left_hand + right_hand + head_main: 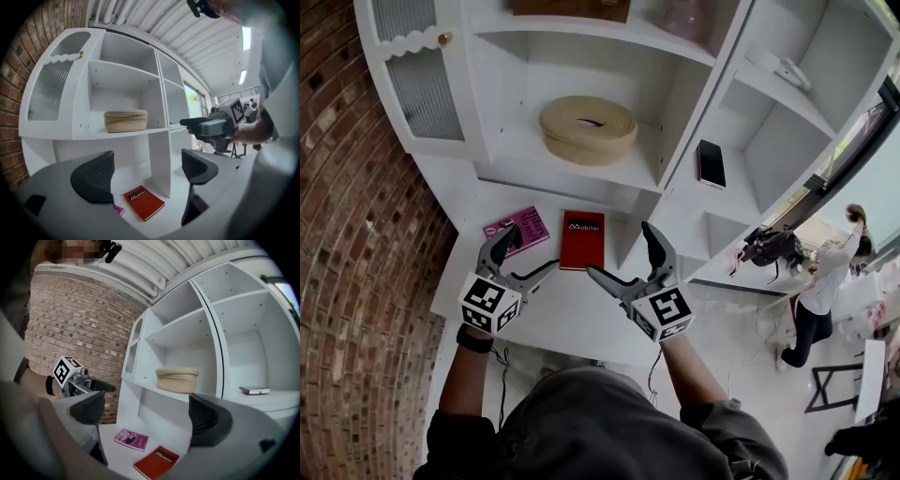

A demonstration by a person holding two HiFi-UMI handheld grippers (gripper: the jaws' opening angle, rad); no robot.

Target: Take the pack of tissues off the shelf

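A flat magenta pack with white print (517, 232) lies on the lowest ledge of the white shelf unit (581, 319), next to a red notebook (581, 240). My left gripper (530, 251) hovers open just in front of the magenta pack. Beside it, my right gripper (619, 250) is open in front of the notebook. Neither holds anything. The left gripper view looks between its empty jaws (147, 176) at the notebook (144, 202) and a magenta corner (117, 210). From the right gripper (145, 416), both the pack (131, 439) and the notebook (157, 461) show.
A woven basket (587, 128) sits on the shelf above. A dark phone (711, 163) lies in the right bay, with a white object (783, 67) one shelf higher. A brick wall (356, 234) stands at the left. A person (820, 281) stands far right.
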